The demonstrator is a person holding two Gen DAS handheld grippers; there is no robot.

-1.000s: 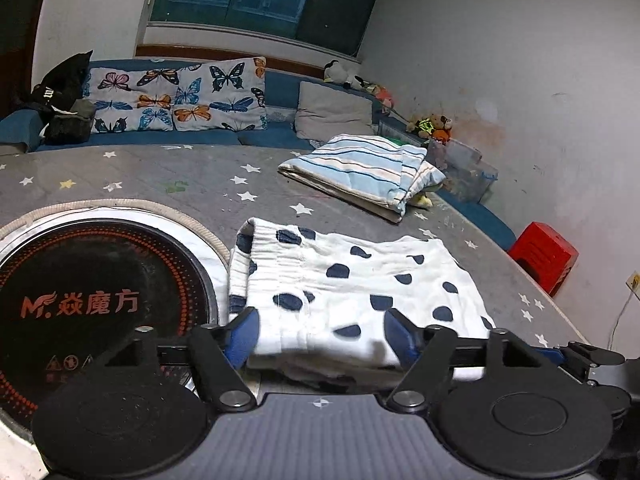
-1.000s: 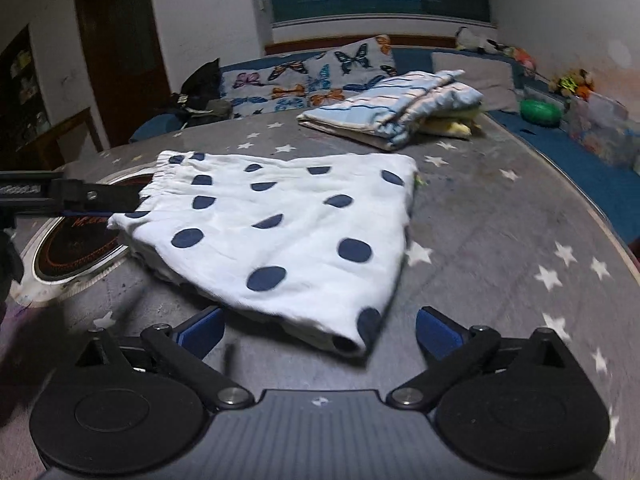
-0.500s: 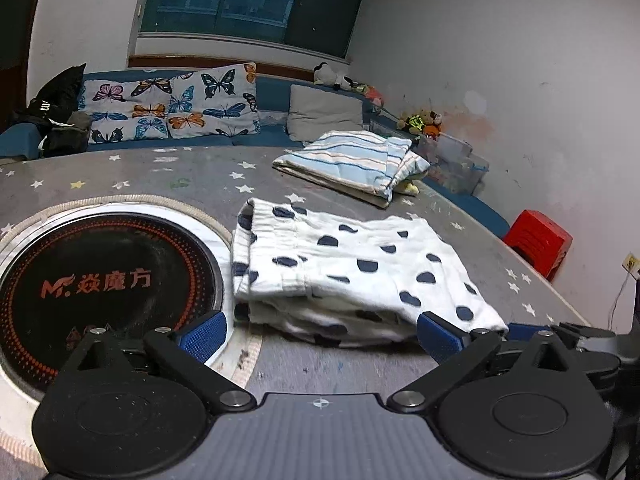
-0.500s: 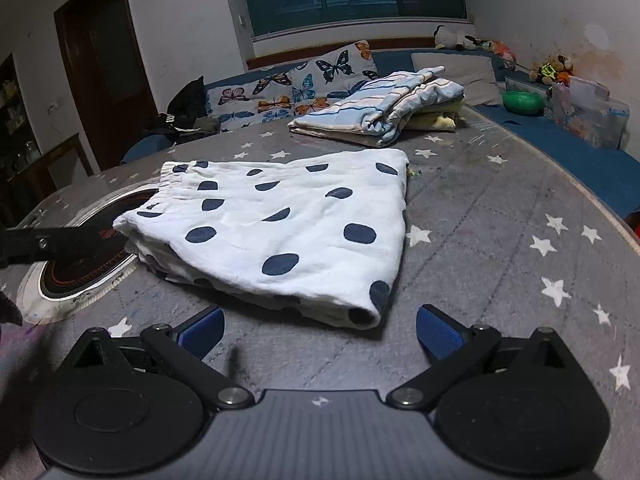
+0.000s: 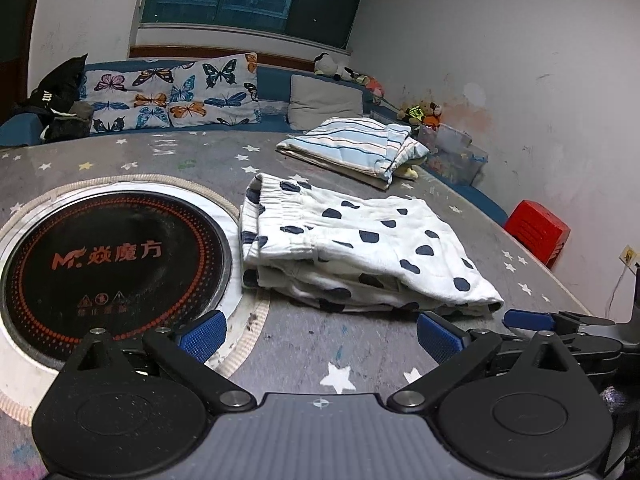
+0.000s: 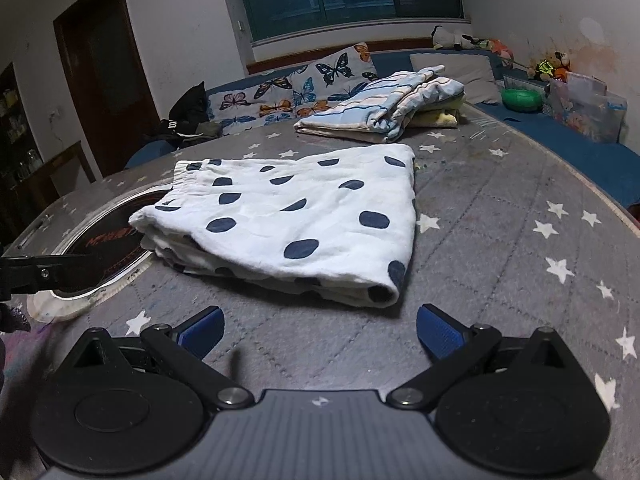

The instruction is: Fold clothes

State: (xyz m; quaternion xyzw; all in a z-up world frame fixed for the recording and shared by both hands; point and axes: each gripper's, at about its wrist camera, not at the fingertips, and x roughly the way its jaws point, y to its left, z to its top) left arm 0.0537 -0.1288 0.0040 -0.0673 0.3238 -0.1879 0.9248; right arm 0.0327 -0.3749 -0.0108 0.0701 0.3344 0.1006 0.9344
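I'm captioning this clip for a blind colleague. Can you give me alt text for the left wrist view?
A folded white garment with dark blue dots lies on a grey star-patterned table, just beyond the open, empty left hand-held gripper. A round black cooktop sits to its left, a folded striped cloth behind it, and butterfly cushions line a bench at the back.

My work surface is a round grey table [image 6: 500,216] with white stars printed on it. A built-in black cooktop [image 5: 108,256] sits in it, the folded polka-dot shorts [image 6: 296,216] just beside that, striped folded clothes [image 6: 384,108] further back.
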